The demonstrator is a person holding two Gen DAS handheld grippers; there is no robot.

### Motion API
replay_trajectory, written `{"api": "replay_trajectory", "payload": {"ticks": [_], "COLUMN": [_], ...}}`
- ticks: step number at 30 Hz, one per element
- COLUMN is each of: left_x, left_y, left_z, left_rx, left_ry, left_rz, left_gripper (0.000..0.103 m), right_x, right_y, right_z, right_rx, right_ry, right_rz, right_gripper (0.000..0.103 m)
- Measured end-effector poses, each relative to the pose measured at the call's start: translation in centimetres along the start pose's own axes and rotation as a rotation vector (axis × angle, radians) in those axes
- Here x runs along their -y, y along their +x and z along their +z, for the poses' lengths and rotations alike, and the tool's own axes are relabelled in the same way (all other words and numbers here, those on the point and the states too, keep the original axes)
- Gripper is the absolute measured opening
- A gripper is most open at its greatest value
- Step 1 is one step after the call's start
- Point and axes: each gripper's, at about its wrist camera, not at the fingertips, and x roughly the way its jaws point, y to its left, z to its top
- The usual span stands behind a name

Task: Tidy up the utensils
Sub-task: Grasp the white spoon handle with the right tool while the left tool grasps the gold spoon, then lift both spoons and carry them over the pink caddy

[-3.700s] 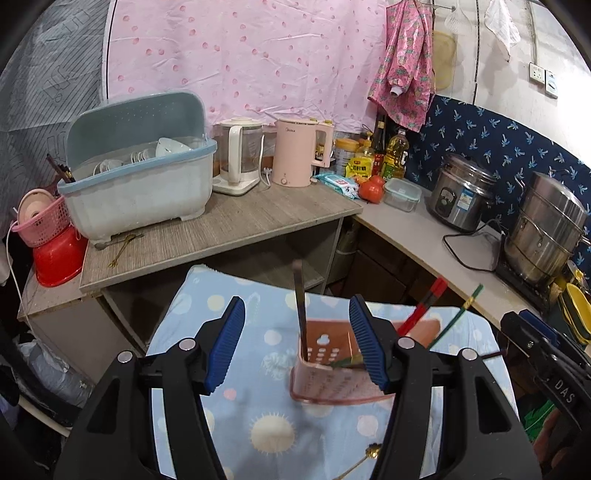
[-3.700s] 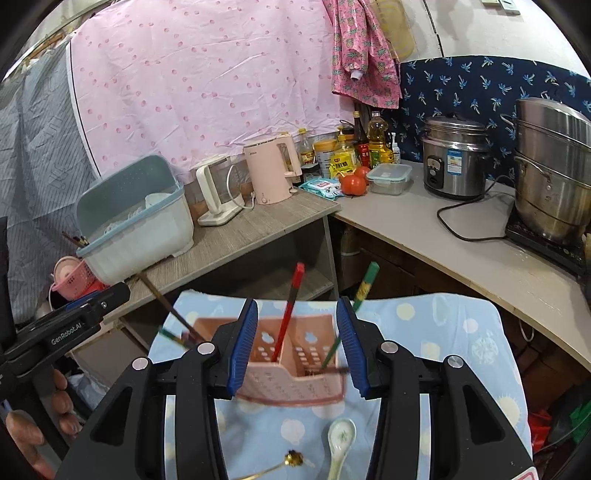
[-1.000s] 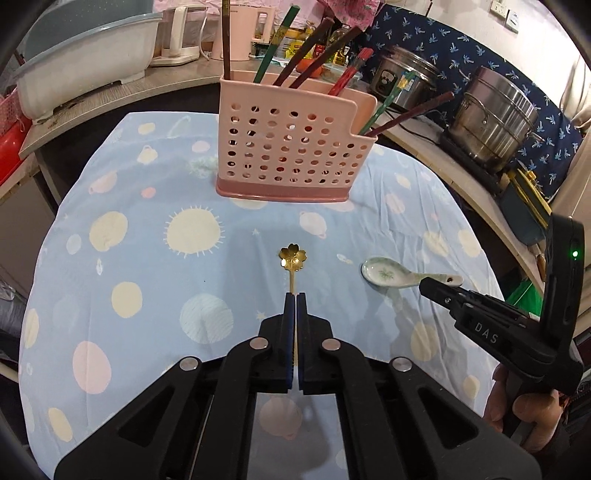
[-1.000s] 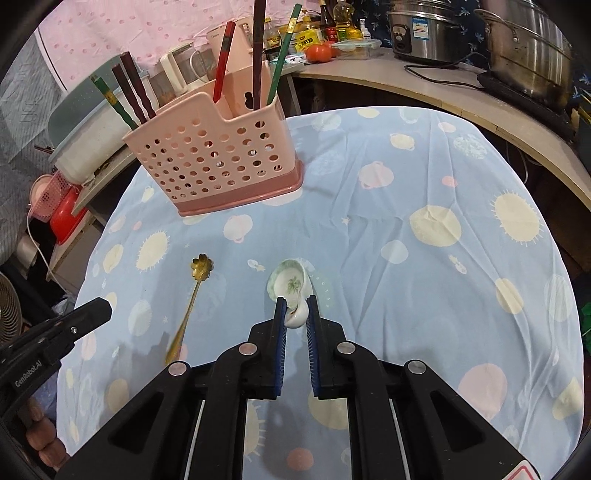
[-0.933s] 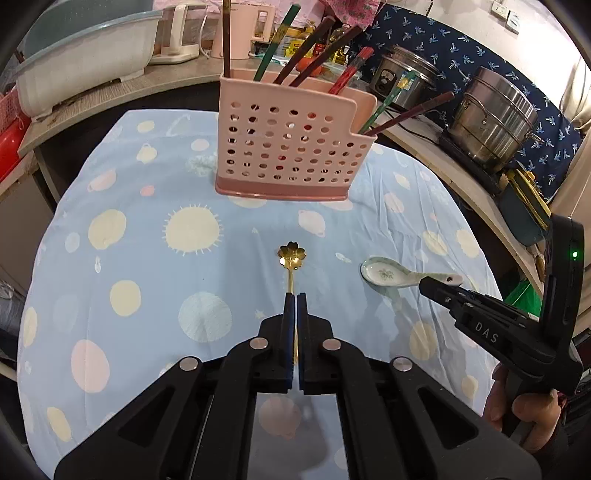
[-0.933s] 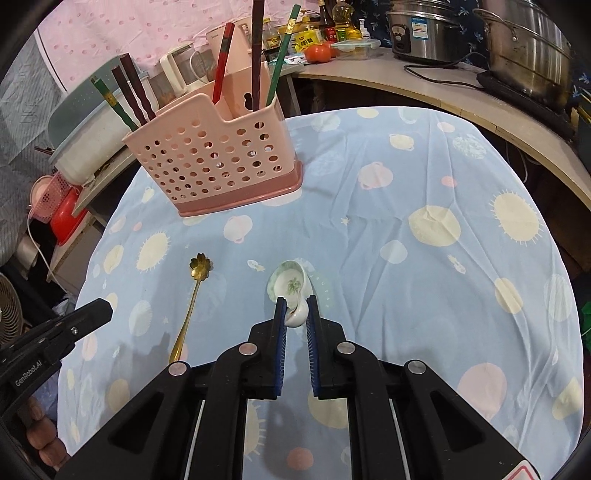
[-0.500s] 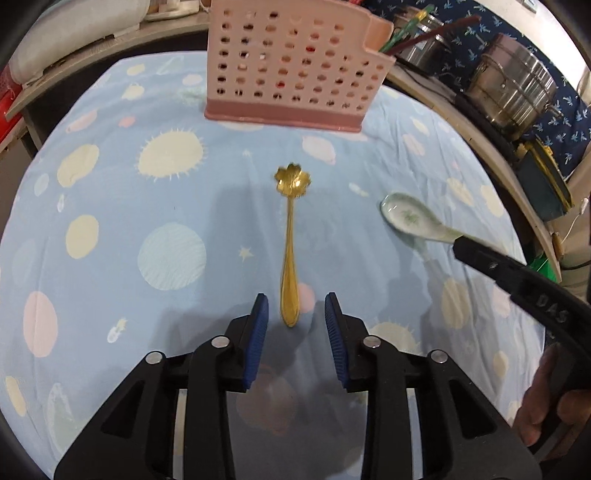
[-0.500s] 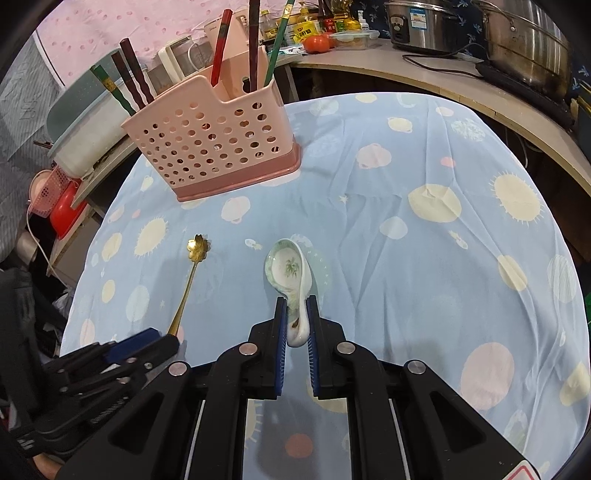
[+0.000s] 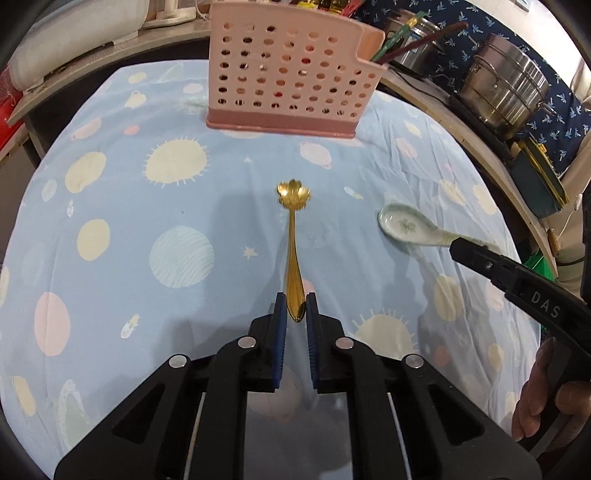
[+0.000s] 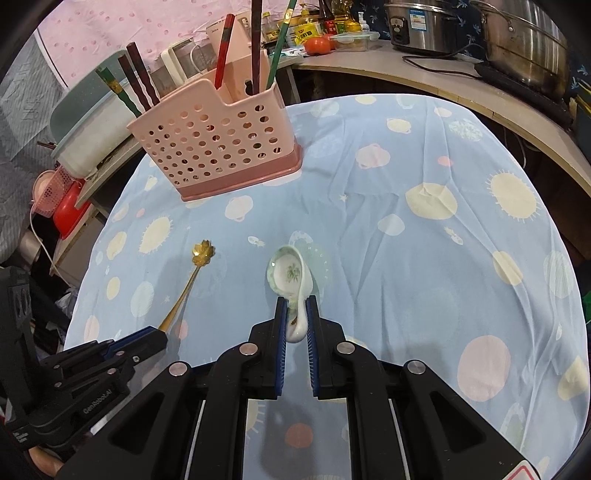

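Observation:
A gold flower-bowled spoon (image 9: 293,236) lies on the blue dotted tablecloth (image 9: 110,206); it also shows in the right wrist view (image 10: 192,277). My left gripper (image 9: 294,308) is shut on its handle end. A white ceramic spoon (image 10: 290,277) with a green pattern lies to its right, also seen in the left wrist view (image 9: 410,227). My right gripper (image 10: 296,314) is shut on its handle. A pink perforated utensil holder (image 9: 291,77) stands at the far side of the table, holding several chopsticks (image 10: 255,44).
Behind the table a counter carries a rice cooker (image 10: 417,22), a steel pot (image 9: 506,88), bottles and a tomato (image 10: 317,44). A dish rack (image 10: 85,122) and red baskets (image 10: 62,203) stand at the left. The tablecloth (image 10: 443,221) drops off at its edges.
My left gripper opened around the gold spoon's handle half a second ago and has now closed on it. My right gripper stays shut on the ceramic spoon.

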Motion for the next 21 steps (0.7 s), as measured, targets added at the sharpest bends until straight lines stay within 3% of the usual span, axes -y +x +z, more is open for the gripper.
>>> {"api": "replay_trajectory", "payload": {"ticks": [6, 9, 13, 21], "left_x": [0.2, 0.3, 0.4, 0.0], "left_y": [-3.1, -4.7, -6.0, -7.2], "left_z": [1.3, 2.1, 3.3, 4.6], "left_rx": [0.075, 0.114, 0.152, 0.172], "left_ry": [0.0, -0.004, -0.004, 0.002], "left_rz": [0.002, 0.002, 0.005, 0.02], "left_gripper": [0.009, 0.001, 0.001, 0.0], "right_x": [0.0, 0.1, 0.2, -0.1], "right_y": [-1.5, -2.0, -2.1, -3.3], "right_z": [0.6, 0.9, 1.1, 1.8], "right_rx": [0.031, 0.043, 0.045, 0.077], "right_ry": [0.004, 0.003, 0.005, -0.002], "right_rz": [0.008, 0.011, 0.008, 0.024], "right_gripper": [0.008, 0.007, 0.007, 0.007]}}
